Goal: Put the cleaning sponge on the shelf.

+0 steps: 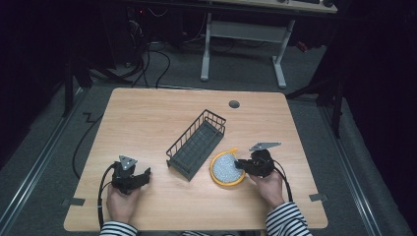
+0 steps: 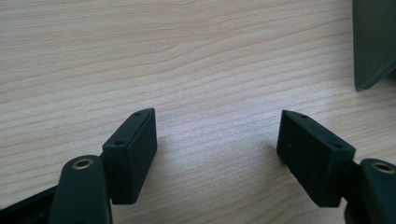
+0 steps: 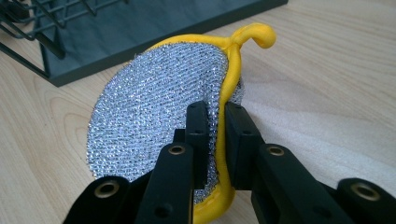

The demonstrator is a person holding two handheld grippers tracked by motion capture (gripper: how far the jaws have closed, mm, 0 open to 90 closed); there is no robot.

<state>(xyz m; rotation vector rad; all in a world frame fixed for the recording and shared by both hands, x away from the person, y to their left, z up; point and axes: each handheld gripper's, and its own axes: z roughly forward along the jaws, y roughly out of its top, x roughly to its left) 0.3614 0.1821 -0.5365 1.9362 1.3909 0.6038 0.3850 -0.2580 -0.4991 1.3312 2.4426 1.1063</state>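
Overhead, a light wood-grain table [image 1: 147,118] sits in a dark room, w/ a person's two hands coming in from the bottom edge, striped sleeves at the wrists. Right hand-held black gripper [image 1: 239,163] sits at the table's front right; its jaws are clamped on the rim of a round scouring pad w/ silver metallic mesh and a yellow border [image 1: 226,168]. In the right gripper view the right gripper [image 3: 216,135] pinches the pad's [image 3: 154,112] yellow edge between both pads, one finger [image 3: 198,130] on the silver mesh face, the other on the far side; the pad is tipped up on edge, tilted, w/ a small yellow loop at its top. Its lower edge seems close to the tabletop, but contact can't be told. Just left of the pad lies a dark grey wire-sided rectangular basket w/ a solid base [image 1: 196,143], set diagonally near the table's centre, close to the pad; can't tell if they touch. The same basket [image 3: 140,28] fills the top of the right gripper view, behind the pad.

Left hand-held black gripper [image 1: 146,176] rests at the front left, well apart from the basket. In the left gripper view the left gripper [image 2: 217,140] has jaws spread wide, nothing between them but bare wood, w/ a dark corner of the basket [image 2: 373,42] at the upper right.
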